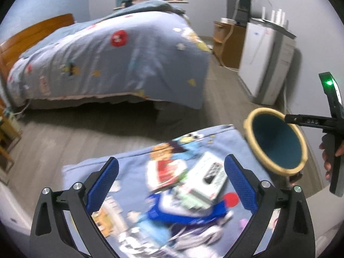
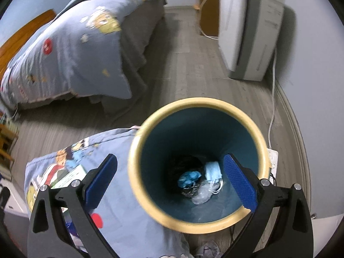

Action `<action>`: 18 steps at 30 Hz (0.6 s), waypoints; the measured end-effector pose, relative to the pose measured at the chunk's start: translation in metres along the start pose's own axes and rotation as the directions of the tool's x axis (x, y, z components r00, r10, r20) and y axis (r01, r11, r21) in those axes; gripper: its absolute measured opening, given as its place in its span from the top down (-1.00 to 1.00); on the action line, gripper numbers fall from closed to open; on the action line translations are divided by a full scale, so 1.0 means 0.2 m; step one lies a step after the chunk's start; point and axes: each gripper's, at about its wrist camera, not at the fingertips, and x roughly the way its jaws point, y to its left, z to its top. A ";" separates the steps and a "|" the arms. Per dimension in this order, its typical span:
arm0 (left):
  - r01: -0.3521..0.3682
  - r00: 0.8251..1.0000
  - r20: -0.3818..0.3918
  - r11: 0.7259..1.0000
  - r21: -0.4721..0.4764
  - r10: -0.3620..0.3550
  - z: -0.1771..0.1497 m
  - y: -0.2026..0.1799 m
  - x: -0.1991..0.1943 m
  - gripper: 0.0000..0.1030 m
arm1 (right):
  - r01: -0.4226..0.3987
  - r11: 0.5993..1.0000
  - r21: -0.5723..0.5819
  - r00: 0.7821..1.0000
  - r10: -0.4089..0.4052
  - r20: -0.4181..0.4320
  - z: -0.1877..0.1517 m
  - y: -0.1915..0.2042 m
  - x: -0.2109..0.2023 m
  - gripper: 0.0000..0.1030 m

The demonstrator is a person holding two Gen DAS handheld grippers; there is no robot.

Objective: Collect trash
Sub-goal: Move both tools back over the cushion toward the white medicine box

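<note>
Open left tool (image 1: 171,181), boxes (image 1: 207,177), bin (image 1: 276,142)

One bin (image 2: 198,223), one mask (image 2: 213,172)

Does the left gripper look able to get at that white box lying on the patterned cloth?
Probably yes: the left gripper is open and empty, with the white box right below between its fingers and nothing covering it.

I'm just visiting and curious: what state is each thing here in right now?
Left gripper: open, holding nothing.
Right gripper: open, empty, above the bin.
Trash bin: upright, lidless, little inside.
Face mask: lying in the bin.
White box: lying on the pillow.
</note>
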 end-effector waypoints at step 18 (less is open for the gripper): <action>-0.090 0.995 -0.039 0.991 -0.097 0.087 -0.27 0.44 -0.19 -0.90 | -0.083 0.985 -0.153 0.993 0.068 -0.098 -0.23 0.65 0.01 -0.89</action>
